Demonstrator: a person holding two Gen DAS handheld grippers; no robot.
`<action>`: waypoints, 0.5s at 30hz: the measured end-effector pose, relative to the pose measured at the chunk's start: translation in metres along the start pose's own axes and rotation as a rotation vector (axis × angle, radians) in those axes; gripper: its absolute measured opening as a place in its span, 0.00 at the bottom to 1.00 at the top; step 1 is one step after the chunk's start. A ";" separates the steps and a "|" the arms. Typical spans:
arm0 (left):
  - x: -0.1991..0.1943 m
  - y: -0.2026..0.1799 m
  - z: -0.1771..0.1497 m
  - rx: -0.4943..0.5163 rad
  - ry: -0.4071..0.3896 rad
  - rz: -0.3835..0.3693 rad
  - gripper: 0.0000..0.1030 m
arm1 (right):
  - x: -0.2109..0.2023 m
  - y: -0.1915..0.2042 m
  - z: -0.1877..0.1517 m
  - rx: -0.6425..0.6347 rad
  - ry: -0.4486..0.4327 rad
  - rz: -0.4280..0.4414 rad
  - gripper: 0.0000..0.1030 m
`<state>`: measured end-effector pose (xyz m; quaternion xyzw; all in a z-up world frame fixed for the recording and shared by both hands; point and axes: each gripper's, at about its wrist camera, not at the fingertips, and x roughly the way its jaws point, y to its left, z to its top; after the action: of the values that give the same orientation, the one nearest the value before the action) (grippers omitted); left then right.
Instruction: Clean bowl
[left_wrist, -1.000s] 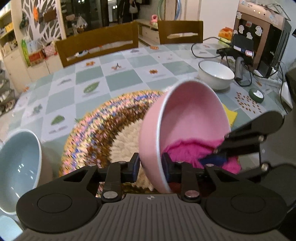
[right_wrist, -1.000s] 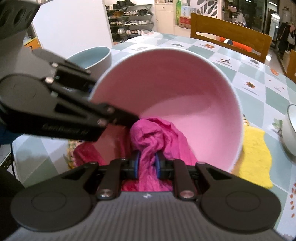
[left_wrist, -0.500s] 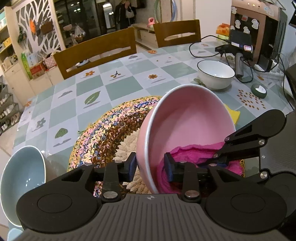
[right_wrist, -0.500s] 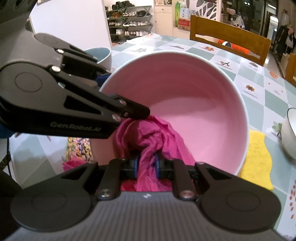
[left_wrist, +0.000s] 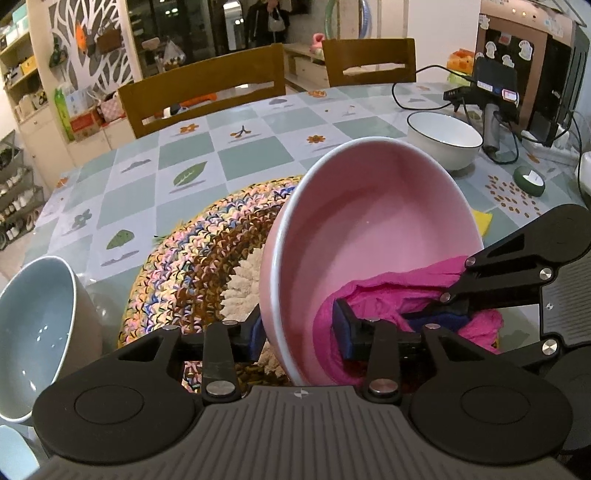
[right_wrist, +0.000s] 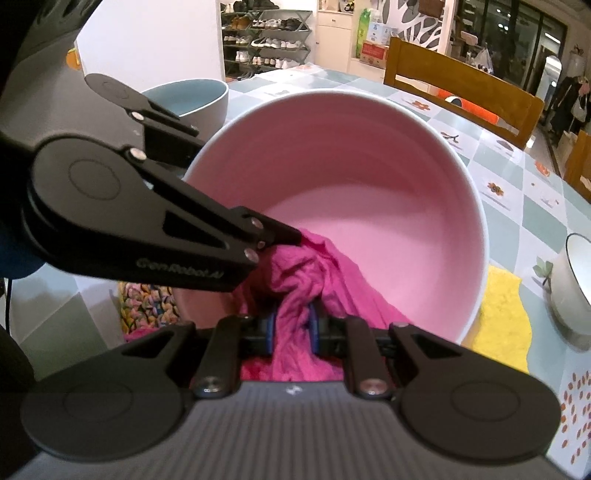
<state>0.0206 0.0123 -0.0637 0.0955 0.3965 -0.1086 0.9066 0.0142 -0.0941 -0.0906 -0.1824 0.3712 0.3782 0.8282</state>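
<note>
A pink bowl (left_wrist: 369, 229) is held tilted above a woven round mat (left_wrist: 207, 258). My left gripper (left_wrist: 299, 332) is shut on the bowl's near rim, one finger outside and one inside. My right gripper (right_wrist: 291, 325) is shut on a magenta cloth (right_wrist: 314, 280) and holds it against the inside of the pink bowl (right_wrist: 369, 192) near its lower rim. The cloth also shows in the left wrist view (left_wrist: 388, 295), with the right gripper's black fingers (left_wrist: 517, 273) coming in from the right.
A grey-blue bowl (left_wrist: 33, 332) stands at the left. A white bowl (left_wrist: 443, 144) stands at the back right, near cables and a brown appliance (left_wrist: 528, 55). A yellow cloth (right_wrist: 498, 314) lies right of the pink bowl. Wooden chairs (left_wrist: 207, 96) stand behind the table.
The bowl has tipped to face more upward and sits higher in the left view. The cloth has slid to the bowl's lower inside wall, still gripped by the right gripper.
</note>
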 end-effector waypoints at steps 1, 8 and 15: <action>0.000 -0.001 0.000 0.010 -0.001 0.003 0.39 | 0.000 0.000 0.000 -0.002 0.000 -0.002 0.17; -0.003 -0.009 0.006 0.076 -0.014 0.012 0.37 | 0.000 0.005 0.000 -0.090 0.008 -0.062 0.17; -0.003 -0.010 0.012 0.122 -0.026 0.014 0.24 | 0.003 0.012 -0.005 -0.251 0.016 -0.183 0.17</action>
<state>0.0246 -0.0006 -0.0542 0.1519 0.3766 -0.1276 0.9049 0.0040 -0.0878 -0.0961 -0.3206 0.3092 0.3430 0.8270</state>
